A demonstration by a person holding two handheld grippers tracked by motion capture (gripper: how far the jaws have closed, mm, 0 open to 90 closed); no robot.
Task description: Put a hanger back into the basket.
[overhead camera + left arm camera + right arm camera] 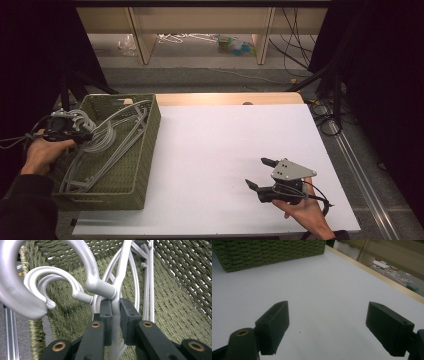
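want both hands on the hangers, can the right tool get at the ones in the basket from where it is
Probably not without moving. The right tool rests open over bare white table, well apart from the green woven basket. Nothing lies between them, so the way is free. The left tool already clamps one grey hanger there.

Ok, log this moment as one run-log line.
left gripper: shut on grey hanger in green woven basket | right gripper: open, nothing between jaws, over white table | stage: hanger gripped, not lifted out
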